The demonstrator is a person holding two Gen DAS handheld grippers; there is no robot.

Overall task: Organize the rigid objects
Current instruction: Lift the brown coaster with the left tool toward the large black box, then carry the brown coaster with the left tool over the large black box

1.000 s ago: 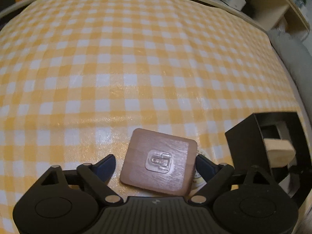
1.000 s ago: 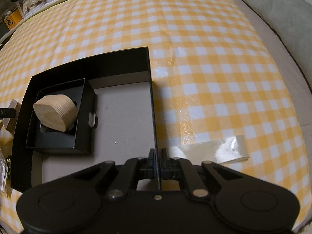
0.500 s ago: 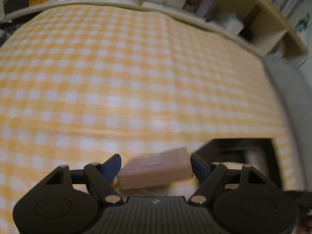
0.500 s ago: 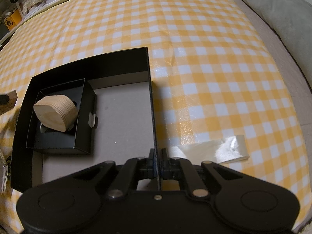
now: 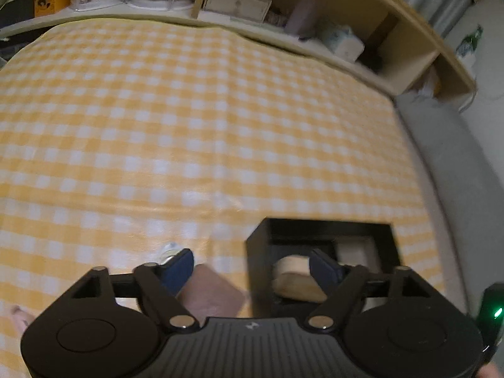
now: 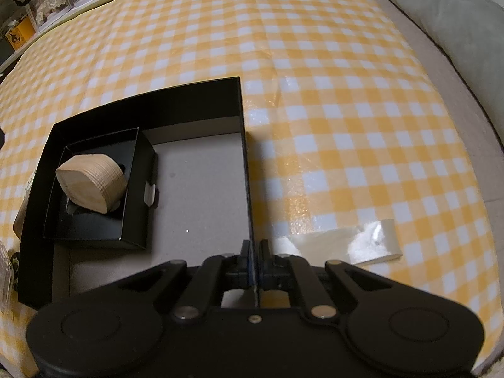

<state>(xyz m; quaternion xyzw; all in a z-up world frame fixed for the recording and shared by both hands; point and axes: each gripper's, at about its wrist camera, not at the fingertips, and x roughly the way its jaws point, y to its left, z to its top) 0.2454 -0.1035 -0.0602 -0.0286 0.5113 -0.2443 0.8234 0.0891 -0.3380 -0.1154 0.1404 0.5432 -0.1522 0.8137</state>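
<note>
Evidently the right gripper (image 6: pixel 254 267) pinches the black cardboard box's (image 6: pixel 242 157) wall at lower centre, steadying it. The left gripper (image 5: pixel 252 271) (jaws just widened) has the brown square wooden tile (image 5: pixel 211 294) against its left pad only, unclamped.

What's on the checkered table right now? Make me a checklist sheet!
Surface: yellow checked cloth, wrinkled.
Job's things: wooden block in small black box, inside big black box; brown tile outside it.
Clutter: clear packet on cloth.
Grippers: left gripper jaws just opened, tile between them, ungripped; right gripper shut on big black box wall.
Cables: nothing seen.
Surroundings: shelves, grey cushion.
</note>
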